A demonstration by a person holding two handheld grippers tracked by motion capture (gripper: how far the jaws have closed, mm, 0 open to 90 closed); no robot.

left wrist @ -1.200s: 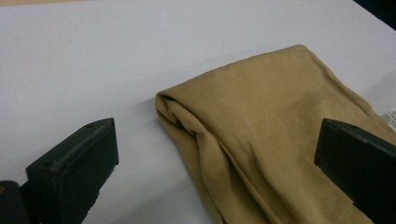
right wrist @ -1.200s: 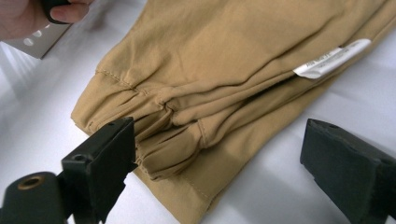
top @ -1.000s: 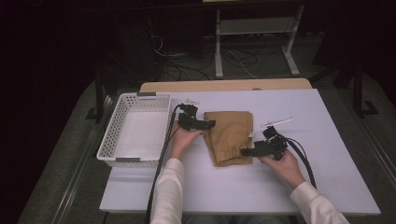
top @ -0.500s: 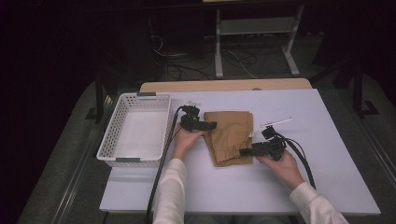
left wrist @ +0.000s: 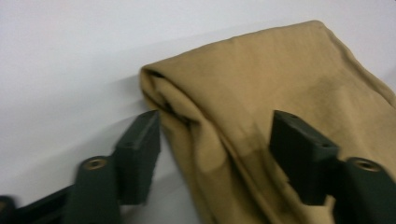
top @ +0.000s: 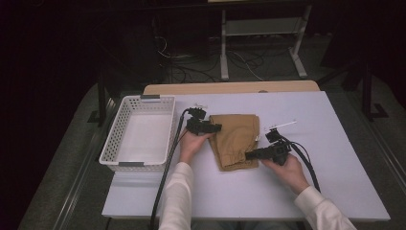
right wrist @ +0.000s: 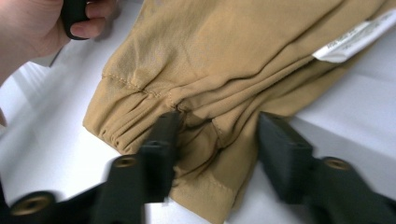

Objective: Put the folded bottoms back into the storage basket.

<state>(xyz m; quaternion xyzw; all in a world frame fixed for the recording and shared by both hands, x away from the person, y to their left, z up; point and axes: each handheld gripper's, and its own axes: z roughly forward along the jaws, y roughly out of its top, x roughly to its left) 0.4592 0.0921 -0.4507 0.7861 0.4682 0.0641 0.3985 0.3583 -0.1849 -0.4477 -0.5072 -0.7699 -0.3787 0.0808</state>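
Closing part-open fingers on one tan folded garment (top: pixel 236 139): left gripper (top: pixel 213 128), right gripper (top: pixel 252 155), beside one basket (top: pixel 111 146)

Cloth: folded tan garment (left wrist: pixel 261 93), corner between the jaws.
Left gripper (left wrist: pixel 217 149): jaws just closing, pads short of pressing.
Surface: white table (left wrist: pixel 70 51).

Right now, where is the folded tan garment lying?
In the high view the folded tan garment lies mid-table on the white table, right of the white basket, between the left gripper and the right gripper.
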